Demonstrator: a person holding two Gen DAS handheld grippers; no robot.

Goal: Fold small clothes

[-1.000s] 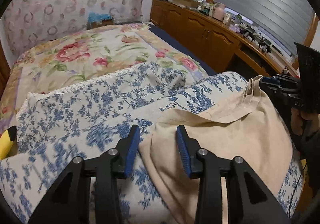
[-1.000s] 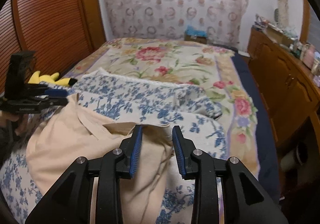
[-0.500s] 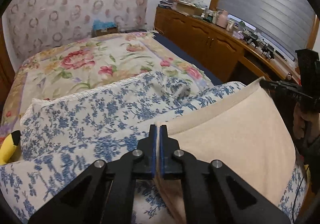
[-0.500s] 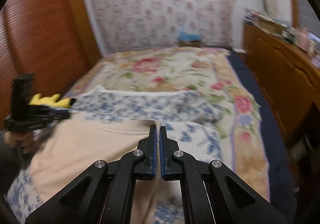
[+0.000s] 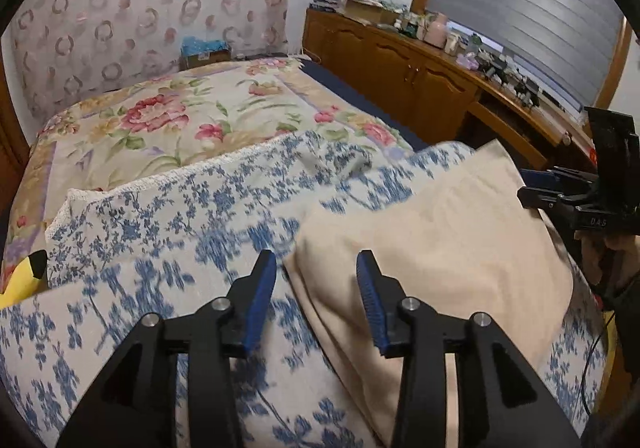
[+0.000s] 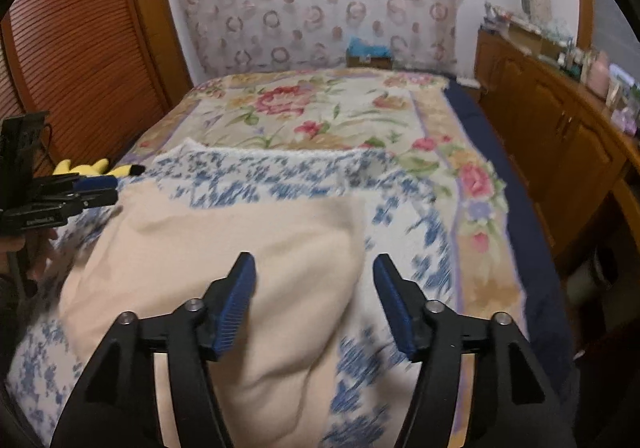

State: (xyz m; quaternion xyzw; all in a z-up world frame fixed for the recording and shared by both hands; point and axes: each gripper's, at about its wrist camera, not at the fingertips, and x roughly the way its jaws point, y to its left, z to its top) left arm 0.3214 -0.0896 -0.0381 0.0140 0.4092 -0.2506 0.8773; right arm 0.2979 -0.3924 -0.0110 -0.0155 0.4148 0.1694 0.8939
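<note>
A beige garment (image 5: 440,232) lies folded on the blue-and-white floral cloth (image 5: 160,207) that covers the near part of the bed. My left gripper (image 5: 316,280) hovers over the garment's left edge with its jaws opening and nothing pinched between the blue pads. In the right wrist view the same beige garment (image 6: 240,248) lies flat, and my right gripper (image 6: 314,280) hangs above its right edge, jaws opening, with no cloth gripped. Each gripper shows at the edge of the other's view: the right gripper (image 5: 560,191), the left gripper (image 6: 84,191).
A flowered bedspread (image 5: 180,119) covers the far part of the bed. A yellow plush toy (image 5: 24,280) lies at the bed's left edge. A wooden cabinet (image 5: 400,63) with cluttered top runs along the right. A slatted wooden door (image 6: 80,47) stands on the left.
Both grippers shut on the beige garment's edge, carried it over into a fold, and have now let go and drawn back with jaws apart. The garment's neckline is now hidden.
</note>
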